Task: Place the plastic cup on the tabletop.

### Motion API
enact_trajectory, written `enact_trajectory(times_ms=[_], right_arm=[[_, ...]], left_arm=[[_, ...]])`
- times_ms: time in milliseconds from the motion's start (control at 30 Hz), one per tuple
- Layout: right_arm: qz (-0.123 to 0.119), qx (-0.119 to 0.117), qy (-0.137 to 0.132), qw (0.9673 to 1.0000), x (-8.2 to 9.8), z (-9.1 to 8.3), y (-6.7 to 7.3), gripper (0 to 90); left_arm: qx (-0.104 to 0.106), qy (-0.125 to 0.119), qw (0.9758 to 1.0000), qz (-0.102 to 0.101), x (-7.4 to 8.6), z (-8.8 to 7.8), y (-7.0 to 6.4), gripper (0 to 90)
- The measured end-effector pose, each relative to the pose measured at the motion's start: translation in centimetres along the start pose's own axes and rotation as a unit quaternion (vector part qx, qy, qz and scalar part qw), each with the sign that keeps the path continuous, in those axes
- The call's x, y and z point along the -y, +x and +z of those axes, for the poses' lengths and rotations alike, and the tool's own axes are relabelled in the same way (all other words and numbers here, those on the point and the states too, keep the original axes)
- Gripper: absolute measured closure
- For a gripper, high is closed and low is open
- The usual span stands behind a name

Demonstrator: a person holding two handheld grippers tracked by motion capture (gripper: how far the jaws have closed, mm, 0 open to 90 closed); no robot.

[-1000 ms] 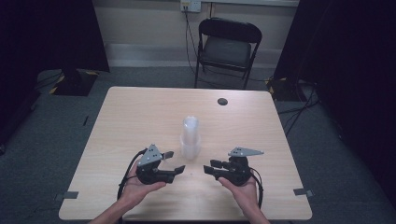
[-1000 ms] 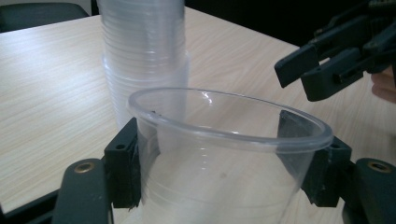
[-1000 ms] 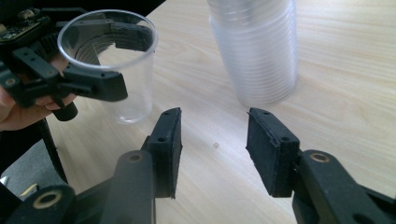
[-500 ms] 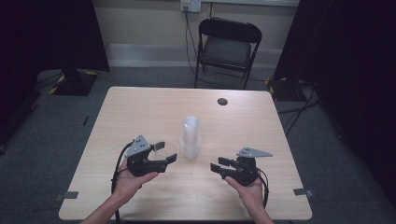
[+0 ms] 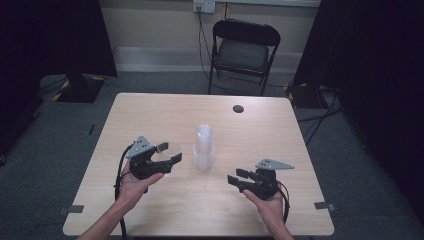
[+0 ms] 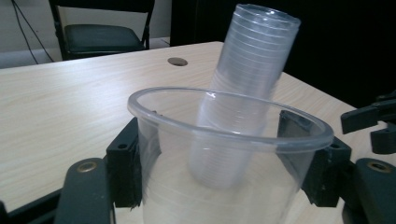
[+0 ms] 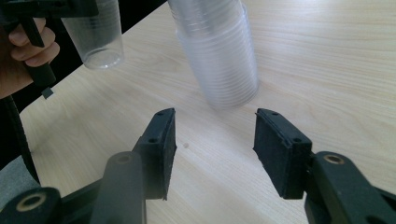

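Apparently raised: left gripper [image 5: 167, 152] gripping clear cup [image 6: 224, 154].

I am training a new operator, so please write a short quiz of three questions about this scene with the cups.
1. True or false: the left gripper is shut on a single clear cup.
2. What is between the jaws of the right gripper? A) a cup B) nothing C) a cable
3. Where does the stack of cups stand in relation to the two grippers?

Key: 1 true. 2 B. 3 On the table, between them.
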State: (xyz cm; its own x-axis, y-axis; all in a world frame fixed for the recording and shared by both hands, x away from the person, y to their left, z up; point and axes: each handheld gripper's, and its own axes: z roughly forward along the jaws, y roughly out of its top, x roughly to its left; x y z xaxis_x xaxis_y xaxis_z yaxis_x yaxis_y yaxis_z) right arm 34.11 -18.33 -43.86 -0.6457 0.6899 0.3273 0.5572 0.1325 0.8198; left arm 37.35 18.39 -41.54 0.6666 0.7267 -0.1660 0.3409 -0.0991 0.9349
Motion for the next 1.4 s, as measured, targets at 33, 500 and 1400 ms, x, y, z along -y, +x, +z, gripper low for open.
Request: enact_trajectory(times_ms=[33, 500, 1400], right_arm=[[0.001, 0.001, 0.002, 1.0, -0.1, 0.0, 0.0, 48.6], [-0.022, 0.045, 0.016, 0.9986, 0.8, -1.4, -0.8, 39.1], [-0.006, 0.058, 0.001, 0.9983, 2.1, -2.3, -2.5, 39.3]], left_arm=[[-0.002, 0.001, 1.0, 0.001, -0.1, 0.0, 0.1, 30.3], [-0.029, 0.016, 0.9991, 0.025, -1.6, 1.5, 2.5, 30.1], [-0.087, 0.018, 0.996, 0.01, -1.1, 7.0, 6.9, 29.3]])
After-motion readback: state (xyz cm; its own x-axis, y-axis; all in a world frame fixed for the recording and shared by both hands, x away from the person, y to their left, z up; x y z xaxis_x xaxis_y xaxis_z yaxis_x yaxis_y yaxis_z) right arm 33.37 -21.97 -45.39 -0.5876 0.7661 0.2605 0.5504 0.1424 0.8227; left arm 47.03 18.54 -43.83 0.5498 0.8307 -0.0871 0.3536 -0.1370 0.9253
